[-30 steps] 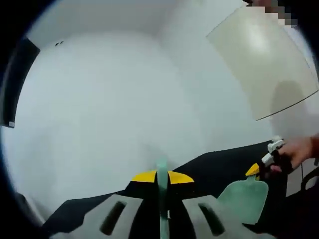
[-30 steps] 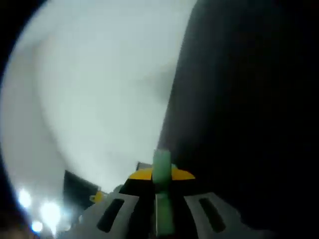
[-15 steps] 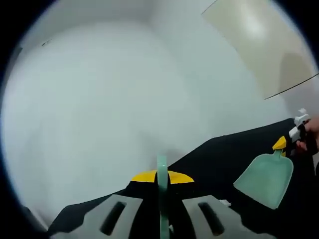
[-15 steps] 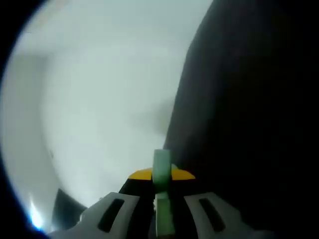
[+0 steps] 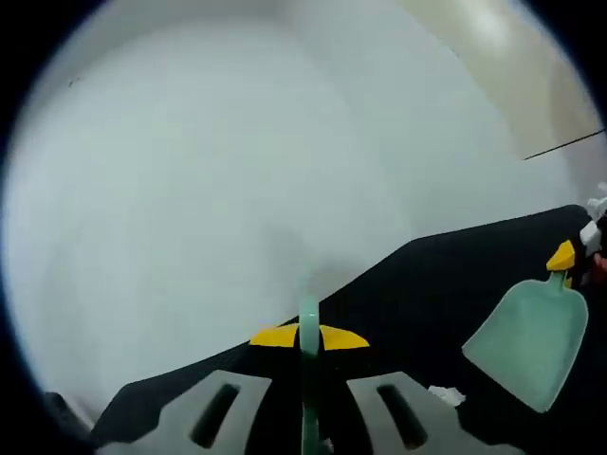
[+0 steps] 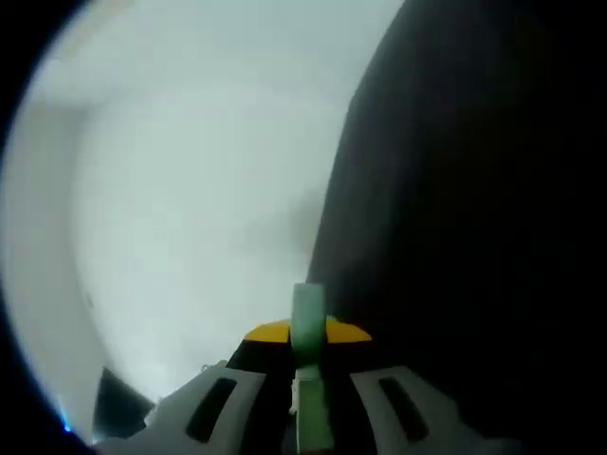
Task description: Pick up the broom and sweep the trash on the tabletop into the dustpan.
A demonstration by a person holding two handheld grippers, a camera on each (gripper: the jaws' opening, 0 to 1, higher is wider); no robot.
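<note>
My left gripper [image 5: 308, 338] is shut on a thin teal broom handle [image 5: 308, 313] that rises edge-on between its yellow-tipped jaws; the bristles are hidden. To the right, a teal dustpan [image 5: 531, 343] hangs tilted over the black tabletop [image 5: 417, 294], held at its handle by my right gripper [image 5: 567, 260]. A small white scrap of trash [image 5: 444, 394] lies on the table just left of the pan. In the right gripper view, my right gripper [image 6: 308, 334] is shut on the teal dustpan handle [image 6: 307, 308], with the black tabletop [image 6: 474, 237] to its right.
A white wall [image 5: 209, 171] stands behind the table's far edge. A beige panel [image 5: 512, 57] stands at the upper right. A person's hand [image 5: 597, 270] shows at the right edge, behind the right gripper.
The left gripper view has swung, so more tabletop shows. The dustpan now sits farther right and lower in that view, and the white scrap has come into sight. Both grips are unchanged.
</note>
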